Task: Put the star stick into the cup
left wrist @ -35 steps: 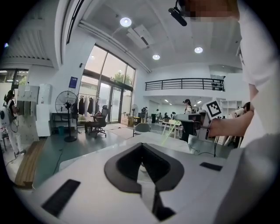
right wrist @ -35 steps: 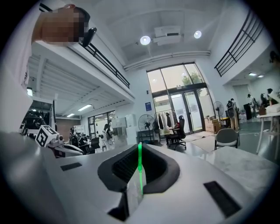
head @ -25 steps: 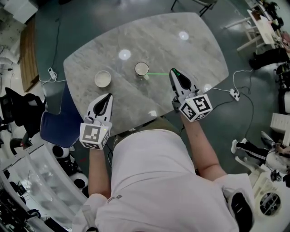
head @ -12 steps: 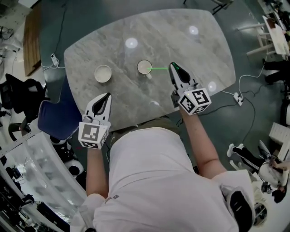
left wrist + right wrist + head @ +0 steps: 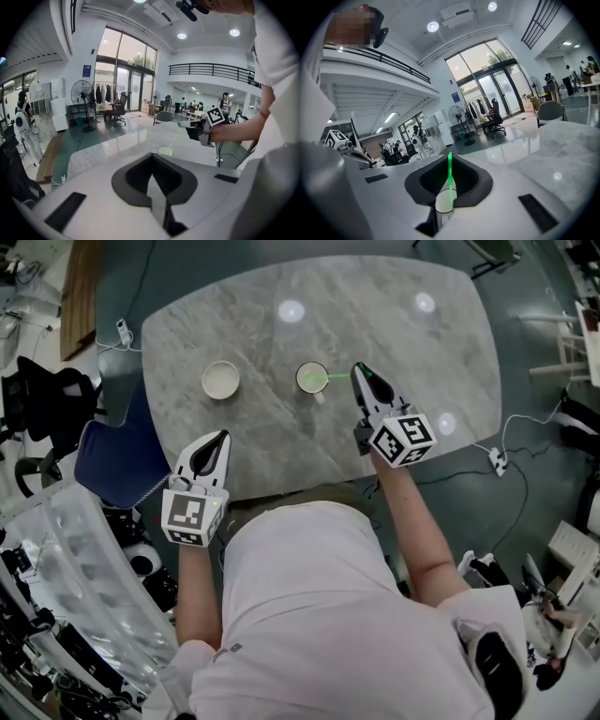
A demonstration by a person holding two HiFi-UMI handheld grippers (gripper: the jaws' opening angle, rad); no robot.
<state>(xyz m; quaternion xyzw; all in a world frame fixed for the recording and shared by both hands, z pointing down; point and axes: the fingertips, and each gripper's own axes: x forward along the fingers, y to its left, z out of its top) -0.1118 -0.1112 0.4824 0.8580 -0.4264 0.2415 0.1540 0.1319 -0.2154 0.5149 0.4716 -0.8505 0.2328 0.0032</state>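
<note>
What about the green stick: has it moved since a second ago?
Yes. The right gripper brought the green stick leftward toward the right cup; its tip now reaches it.

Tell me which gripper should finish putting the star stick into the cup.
Right. The right gripper is shut on the star stick, whose far end is at the cup; the left gripper is shut, empty and farther away.

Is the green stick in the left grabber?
No, the green stick is pinched in the right gripper, while the left gripper is shut with nothing in it.
</note>
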